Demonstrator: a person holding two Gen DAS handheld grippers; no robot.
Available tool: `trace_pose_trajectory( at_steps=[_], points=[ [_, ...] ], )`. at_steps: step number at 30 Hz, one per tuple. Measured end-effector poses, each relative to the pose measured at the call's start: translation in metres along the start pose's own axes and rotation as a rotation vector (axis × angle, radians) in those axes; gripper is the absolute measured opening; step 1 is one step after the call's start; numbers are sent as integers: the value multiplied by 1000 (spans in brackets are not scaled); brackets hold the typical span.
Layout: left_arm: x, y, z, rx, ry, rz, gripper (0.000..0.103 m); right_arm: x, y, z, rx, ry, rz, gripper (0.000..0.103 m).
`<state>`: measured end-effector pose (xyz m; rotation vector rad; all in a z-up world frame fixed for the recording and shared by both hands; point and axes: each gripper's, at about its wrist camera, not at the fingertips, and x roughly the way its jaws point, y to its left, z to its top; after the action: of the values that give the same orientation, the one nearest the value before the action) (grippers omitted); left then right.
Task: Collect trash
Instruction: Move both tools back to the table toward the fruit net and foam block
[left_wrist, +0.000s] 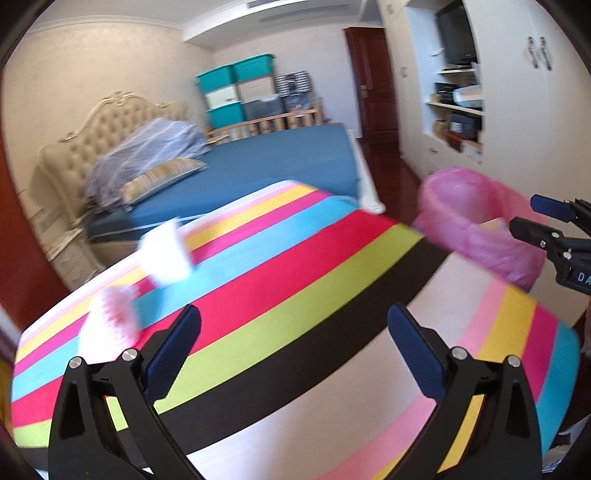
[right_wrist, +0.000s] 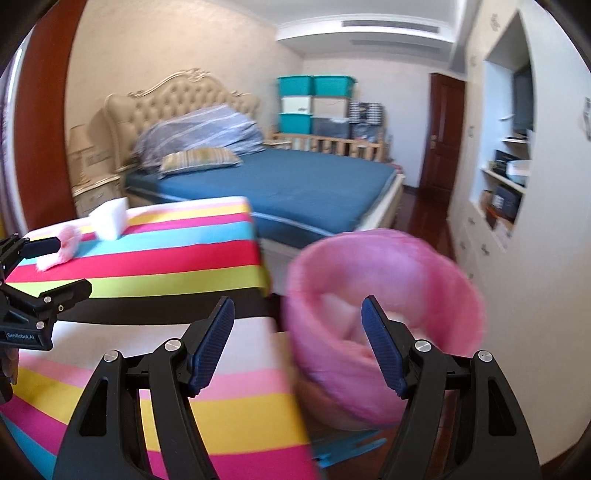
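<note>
Both grippers empty, jaws wide apart: left gripper (left_wrist: 293, 332) over striped bench (left_wrist: 295, 277), right gripper (right_wrist: 297, 325) at pink-lined bin (right_wrist: 384, 280), lower right of frame. Remaining trash at left of frame: white tissue wad (left_wrist: 166, 251) and pink-flecked wrapper (left_wrist: 110, 321). Both look feather-light, soft, crushable; pinch mid-bulk, gently. Pale scraps already in bin.

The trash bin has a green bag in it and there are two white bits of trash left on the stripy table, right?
Not quite. The bag in the trash bin is pink, not green, as the right wrist view shows. The two white bits, one and another, are indeed on the stripy table.
</note>
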<state>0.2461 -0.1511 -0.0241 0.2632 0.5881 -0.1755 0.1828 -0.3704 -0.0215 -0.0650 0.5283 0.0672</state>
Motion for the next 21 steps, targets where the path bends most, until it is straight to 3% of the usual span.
trace_pose_trajectory(
  at_steps=[10,13,21],
  points=[
    [-26,118,-45,-125,22,233,98,13,114,13,-120,29,130,70],
    [-19,150,-51,-129,65,241,98,19,144,19,-145,37,171,71],
    [18,184,-48,-81,135,240,98,50,198,40,-172,70,236,71]
  ],
)
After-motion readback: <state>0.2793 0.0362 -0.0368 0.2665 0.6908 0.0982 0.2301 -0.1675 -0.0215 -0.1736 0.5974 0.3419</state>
